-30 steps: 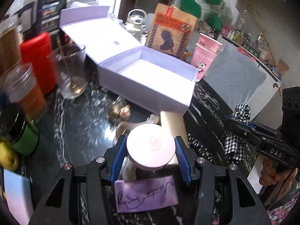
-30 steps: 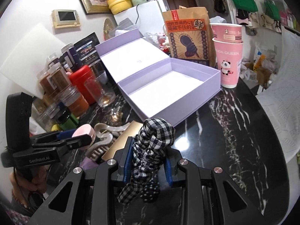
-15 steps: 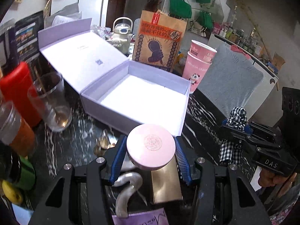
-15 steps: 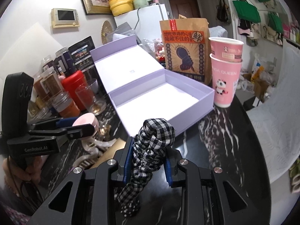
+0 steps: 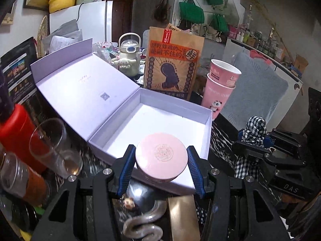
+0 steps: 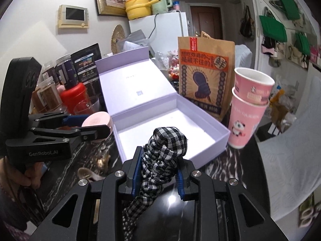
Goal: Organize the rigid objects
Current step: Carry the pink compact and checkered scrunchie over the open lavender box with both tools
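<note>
Over the near wall of the open lilac box (image 5: pixel 208 132), your left tongs (image 5: pixel 161 160) clamp the round pink case (image 5: pixel 161 156). Beside them, your right tongs (image 6: pixel 158 172) pinch the checked fabric bundle (image 6: pixel 166 146) above the marble desk (image 6: pixel 236 166), at the box's front edge

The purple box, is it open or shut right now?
Open: the purple box has its lid swung back, its white inside bare.
</note>
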The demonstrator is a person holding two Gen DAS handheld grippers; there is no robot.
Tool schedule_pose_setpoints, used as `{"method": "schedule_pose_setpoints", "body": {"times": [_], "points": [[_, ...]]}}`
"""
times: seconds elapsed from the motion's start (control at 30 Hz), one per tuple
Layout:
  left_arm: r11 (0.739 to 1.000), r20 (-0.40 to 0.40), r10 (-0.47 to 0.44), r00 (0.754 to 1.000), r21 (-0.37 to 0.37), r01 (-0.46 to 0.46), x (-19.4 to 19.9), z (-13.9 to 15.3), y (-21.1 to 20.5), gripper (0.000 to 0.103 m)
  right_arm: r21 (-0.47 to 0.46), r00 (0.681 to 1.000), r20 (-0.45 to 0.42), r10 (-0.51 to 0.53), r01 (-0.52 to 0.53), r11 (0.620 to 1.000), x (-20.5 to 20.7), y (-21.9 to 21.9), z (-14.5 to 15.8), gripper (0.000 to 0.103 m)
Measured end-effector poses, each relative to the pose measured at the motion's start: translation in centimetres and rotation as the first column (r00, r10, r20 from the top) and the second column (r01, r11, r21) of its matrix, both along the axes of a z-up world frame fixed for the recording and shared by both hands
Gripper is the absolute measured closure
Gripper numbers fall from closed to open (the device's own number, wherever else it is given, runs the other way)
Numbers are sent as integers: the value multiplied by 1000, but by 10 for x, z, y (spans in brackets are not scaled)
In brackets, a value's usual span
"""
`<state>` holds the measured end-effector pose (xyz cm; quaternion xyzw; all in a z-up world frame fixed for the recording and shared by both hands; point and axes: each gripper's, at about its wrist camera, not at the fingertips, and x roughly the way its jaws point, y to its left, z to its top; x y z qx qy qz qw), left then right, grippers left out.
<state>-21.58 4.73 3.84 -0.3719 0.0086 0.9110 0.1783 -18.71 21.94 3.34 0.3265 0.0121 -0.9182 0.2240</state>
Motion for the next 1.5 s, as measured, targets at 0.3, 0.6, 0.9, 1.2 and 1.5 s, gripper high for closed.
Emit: {"method": "schedule_pose_setpoints", "body": {"times": [0.3, 0.6, 0.9, 1.2, 1.5], "points": [[1000, -6, -5, 1000, -15, 5, -39, 3, 5, 52, 34, 1000, -21, -3, 3, 999, -35, -5, 8, 75], [999, -43, -12, 999, -32, 11, -72, 9, 11, 52, 51, 1000, -25, -14, 15, 999, -71, -8, 11, 75], [1000, -73, -16, 997, -24, 14, -99, 13, 14, 52, 88, 999, -26, -33, 35, 995, -99, -13, 10, 75], [998, -40, -28, 999, -54, 26, -128, -6, 24, 52, 121, 999, -15, -42, 43, 992, -124, -20, -1, 75], [996, 17, -38, 999, -77, 40, -146, -29, 29, 52, 157, 999, 3, -55, 53, 986, -143, -25, -19, 75]]}}
